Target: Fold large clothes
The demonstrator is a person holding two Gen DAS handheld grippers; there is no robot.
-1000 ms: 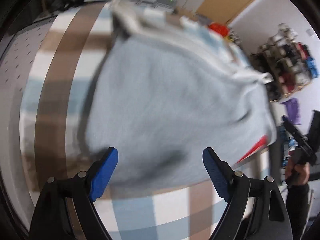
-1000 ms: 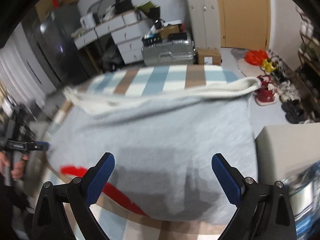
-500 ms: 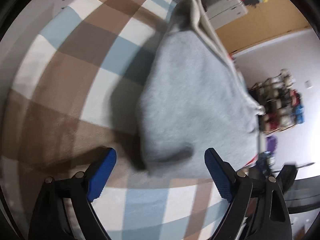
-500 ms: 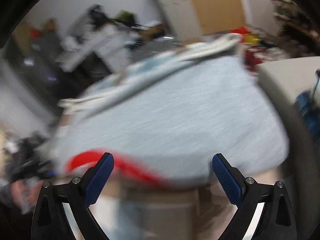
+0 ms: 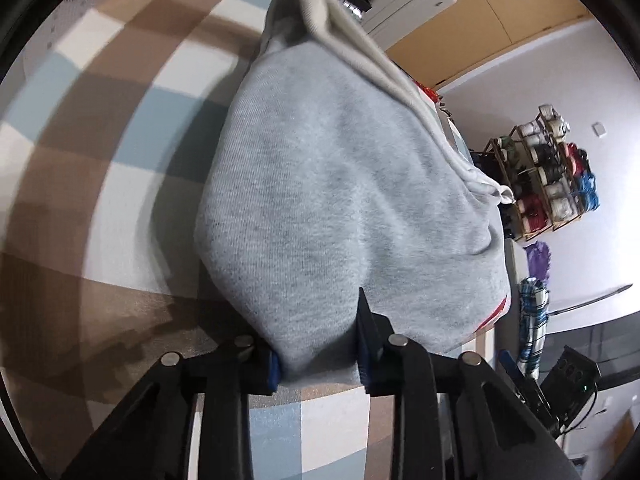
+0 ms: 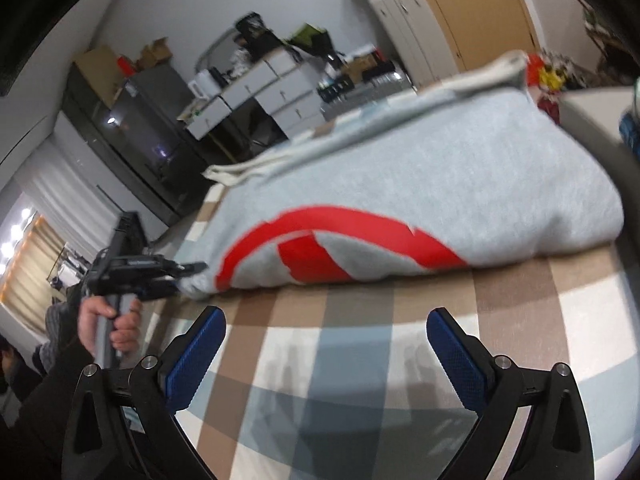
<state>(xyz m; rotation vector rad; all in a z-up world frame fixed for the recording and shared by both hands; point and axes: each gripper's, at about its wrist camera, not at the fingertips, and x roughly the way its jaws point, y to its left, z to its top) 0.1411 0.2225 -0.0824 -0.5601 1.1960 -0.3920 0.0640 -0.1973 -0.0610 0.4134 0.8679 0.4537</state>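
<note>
A folded grey sweatshirt [image 5: 340, 184] with a red print [image 6: 320, 248] lies on the checked cover [image 5: 100, 160]. A cream band [image 5: 360, 48] runs along its far edge. My left gripper [image 5: 318, 360] is closing on the near corner, and the grey fabric bunches between its blue pads. In the right wrist view the same left gripper [image 6: 192, 268], held by a hand [image 6: 108, 320], sits at the sweatshirt's [image 6: 440, 184] left corner. My right gripper [image 6: 324, 344] stands open over the checked cover [image 6: 360, 380], short of the sweatshirt, with nothing between its fingers.
A shoe rack [image 5: 552, 176] stands against the white wall to the right. White drawers [image 6: 272, 92], a dark cabinet [image 6: 140, 132] and a wooden wardrobe [image 6: 460, 24] line the far side of the room. A pale block [image 6: 592, 116] sits beside the sweatshirt's right end.
The left jaws went from wide open to pinching the sweatshirt's near corner. The right gripper sank and drew back, so the sweatshirt's front edge now lies beyond its fingertips.
</note>
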